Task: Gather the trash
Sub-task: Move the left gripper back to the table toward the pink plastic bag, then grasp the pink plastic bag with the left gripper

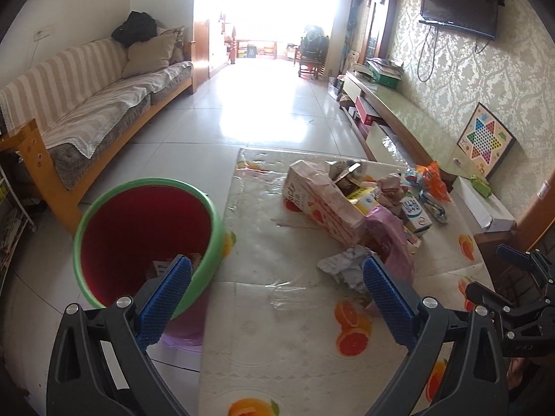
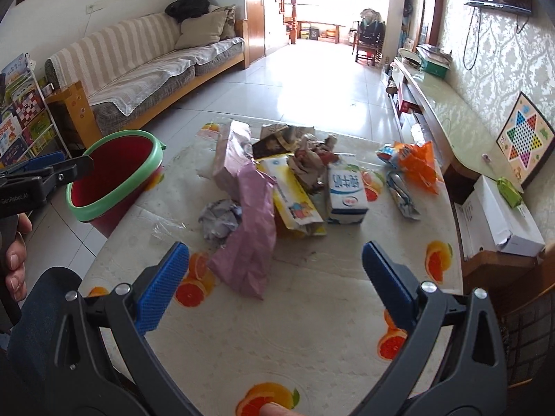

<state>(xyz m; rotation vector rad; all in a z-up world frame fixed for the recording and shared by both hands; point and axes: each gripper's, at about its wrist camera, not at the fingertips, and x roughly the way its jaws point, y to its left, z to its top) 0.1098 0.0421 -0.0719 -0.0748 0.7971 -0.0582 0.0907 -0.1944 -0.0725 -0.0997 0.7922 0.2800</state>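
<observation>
two grippers hang over the bench (image 2: pixel 312 312), a low one under an orange-print cover, and both sets of fingers are spread wide and grasping nothing. the left gripper (image 1: pixel 275 289) sits near the bench edge beside the red bin (image 1: pixel 138 228) with its green rim, which stands on the floor just against the bench; the right gripper (image 2: pixel 274 277) faces the rubbish heap square on.

the trash lies piled mid-bench, well apart from the near edge. biggest is the long pink carton (image 1: pixel 322 204), lying on its side; it looks stiff and light, probably empty, and i'd judge it best pinched across a narrow edge or an open flap. next the pink plastic bag (image 2: pixel 249 228), limp and slippery, likely to slump, so take a bunched fold. the yellow packet (image 2: pixel 295 197) seems flat and thin. the white milk box (image 2: pixel 347 190) looks firm, easily squeezed across its sides. the orange wrapper (image 2: pixel 416 163) at the far right is crinkly film. smallest, the crumpled grey paper (image 2: pixel 220 220) is nearest the bin, soft and featherlight, graspable anywhere.

from the left wrist you look down into the bin and see some scraps already inside; the right wrist shows only its rim and inner wall, but it lays the heap out plainly, and catches a hand (image 2: pixel 15 256) on the other handle.
</observation>
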